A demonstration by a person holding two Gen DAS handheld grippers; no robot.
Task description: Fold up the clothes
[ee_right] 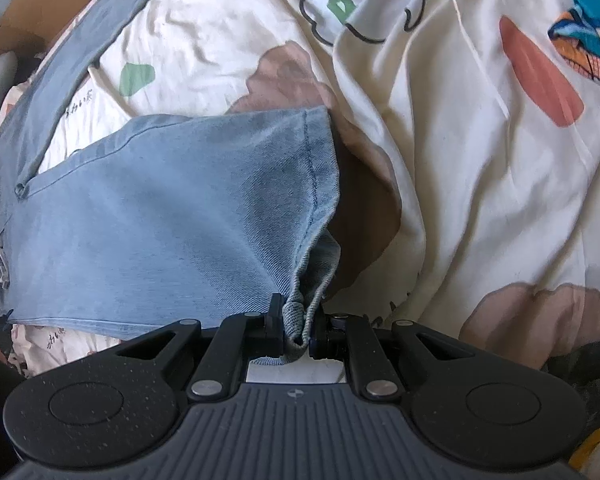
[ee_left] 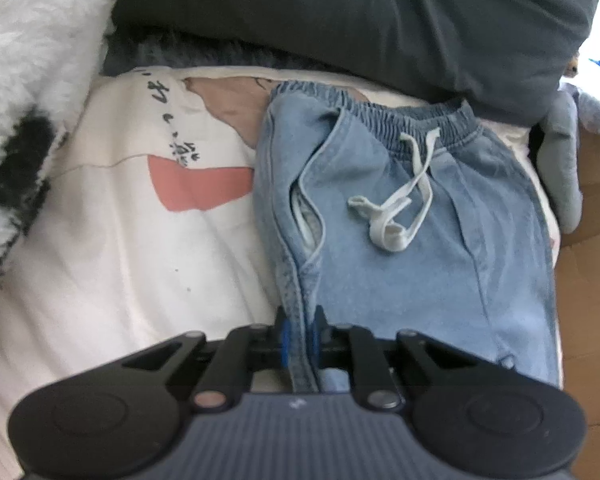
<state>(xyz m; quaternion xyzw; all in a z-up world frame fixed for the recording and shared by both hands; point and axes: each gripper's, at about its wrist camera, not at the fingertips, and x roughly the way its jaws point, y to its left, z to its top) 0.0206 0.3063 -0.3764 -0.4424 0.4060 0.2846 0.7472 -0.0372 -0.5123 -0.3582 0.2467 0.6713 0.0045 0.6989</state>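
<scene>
Left gripper pinches jeans side seam at 6 o'clock (drawstring loose); right gripper pinches jeans hem; bedsheet beneath.

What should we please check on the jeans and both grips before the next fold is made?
1. Left hand-held gripper shut on the side seam of the jeans: ok.
2. Right hand-held gripper shut on the bunched leg hem: ok.
3. Waistband lying flat on the bedsheet: ok.
4. Drawstring tucked away: not ok, it lies loose on the front.
5. Leg panel smooth in the right wrist view: ok, though gathered at the grip.
6. Both legs aligned one over the other: cannot tell.
</scene>
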